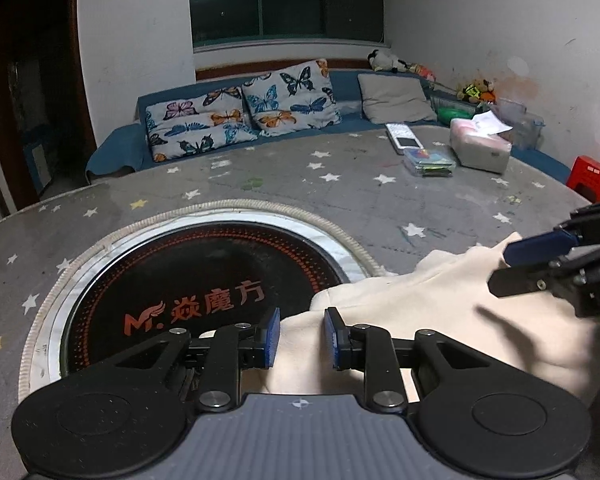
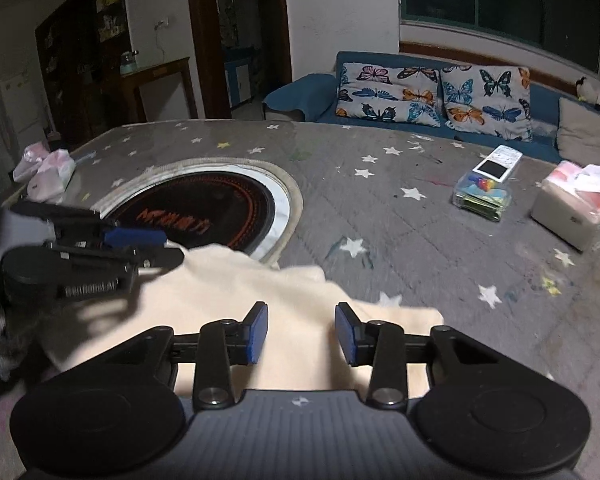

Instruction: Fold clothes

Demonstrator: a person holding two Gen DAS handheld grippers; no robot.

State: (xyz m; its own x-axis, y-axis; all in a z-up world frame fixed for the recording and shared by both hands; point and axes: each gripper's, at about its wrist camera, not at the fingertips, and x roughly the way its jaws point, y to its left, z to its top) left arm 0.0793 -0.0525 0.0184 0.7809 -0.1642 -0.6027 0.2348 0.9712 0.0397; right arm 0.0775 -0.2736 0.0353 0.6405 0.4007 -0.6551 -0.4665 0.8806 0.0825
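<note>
A cream garment [image 1: 420, 312] [image 2: 240, 288] lies on the near part of the star-patterned grey table cover [image 1: 340, 192] [image 2: 420, 240], and its far edge overlaps the rim of the round black hotplate [image 1: 204, 272] [image 2: 204, 204]. My left gripper [image 1: 302, 336] [image 2: 172, 247] hangs over the garment's left end. Its blue pads stand apart, with flat cloth showing in the gap. My right gripper [image 2: 302, 334] [image 1: 502, 266] is over the garment's right end, jaws likewise apart above the cloth. Neither pair of pads visibly presses on fabric.
Toward the far right of the table sit a tissue box [image 1: 480, 148] [image 2: 564, 216], a clear box of coloured items [image 1: 428, 162] [image 2: 482, 196] and a white remote [image 1: 404, 138] [image 2: 496, 164]. Pink packets [image 2: 44, 172] lie at the far left. A sofa with butterfly cushions [image 1: 284, 96] stands behind.
</note>
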